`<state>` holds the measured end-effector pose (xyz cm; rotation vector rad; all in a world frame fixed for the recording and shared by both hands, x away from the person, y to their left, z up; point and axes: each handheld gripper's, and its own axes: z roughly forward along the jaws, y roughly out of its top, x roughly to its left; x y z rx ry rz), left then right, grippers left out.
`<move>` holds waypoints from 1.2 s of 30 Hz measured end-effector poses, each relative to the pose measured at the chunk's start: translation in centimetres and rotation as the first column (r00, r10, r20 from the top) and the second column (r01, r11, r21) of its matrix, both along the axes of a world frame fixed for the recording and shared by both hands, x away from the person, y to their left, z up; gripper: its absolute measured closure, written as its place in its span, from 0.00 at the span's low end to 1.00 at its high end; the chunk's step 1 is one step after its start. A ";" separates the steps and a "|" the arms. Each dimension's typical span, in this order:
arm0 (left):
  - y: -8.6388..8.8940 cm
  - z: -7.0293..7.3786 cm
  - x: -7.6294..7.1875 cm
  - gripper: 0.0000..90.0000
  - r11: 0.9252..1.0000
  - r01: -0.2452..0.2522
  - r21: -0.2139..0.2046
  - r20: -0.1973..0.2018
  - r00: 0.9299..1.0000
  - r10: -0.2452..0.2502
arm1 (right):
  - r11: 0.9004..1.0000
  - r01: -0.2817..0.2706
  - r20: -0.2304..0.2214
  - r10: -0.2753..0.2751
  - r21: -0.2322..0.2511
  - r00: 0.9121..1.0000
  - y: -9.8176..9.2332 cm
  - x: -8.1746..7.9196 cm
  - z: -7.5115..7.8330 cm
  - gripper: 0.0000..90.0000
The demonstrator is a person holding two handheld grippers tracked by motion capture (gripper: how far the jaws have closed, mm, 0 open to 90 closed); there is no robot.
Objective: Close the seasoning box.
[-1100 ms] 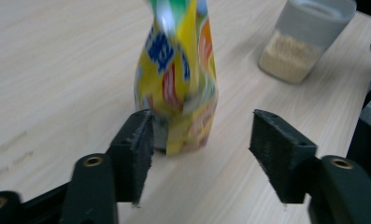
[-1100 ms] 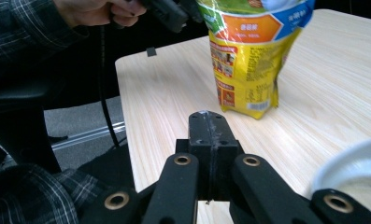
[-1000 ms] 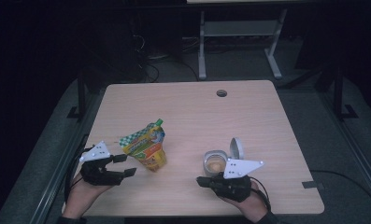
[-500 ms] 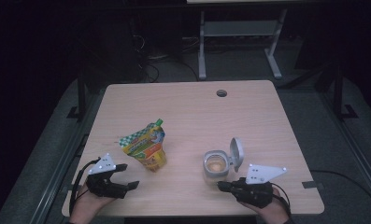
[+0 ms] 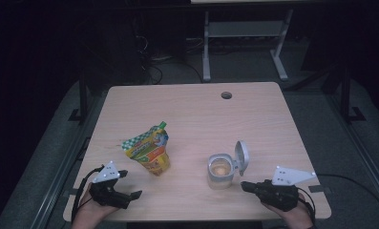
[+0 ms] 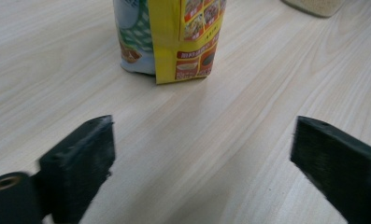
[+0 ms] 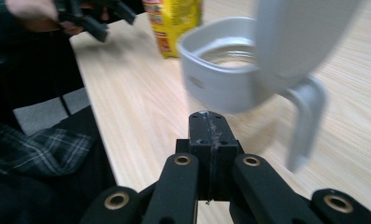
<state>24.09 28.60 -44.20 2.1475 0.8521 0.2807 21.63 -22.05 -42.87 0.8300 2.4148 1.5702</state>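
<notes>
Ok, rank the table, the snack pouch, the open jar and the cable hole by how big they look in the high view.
1. Table, by far the largest.
2. Snack pouch.
3. Open jar, flipped-up lid included; close to the pouch, so that order is unsure.
4. Cable hole, the smallest.

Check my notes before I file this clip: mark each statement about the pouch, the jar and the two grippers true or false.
1. The yellow pouch stands upright on the table. True.
2. The left gripper is clamped on the pouch. False: its jaws have just been opening, stand wide and hold nothing; the pouch is beyond them.
3. The jar has its hinged lid flipped open. True.
4. The right gripper holds the jar. False: its jaws are shut on nothing, short of the jar.
5. The jar stands left of the pouch in the high view. False: it stands to the right.
</notes>
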 end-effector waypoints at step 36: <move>-0.7 -0.5 0.4 0.00 1.000 0.011 0.015 -0.033 0.999 -0.011 | 0.987 0.120 0.097 -0.130 0.103 0.987 -0.9 3.9 2.8 1.00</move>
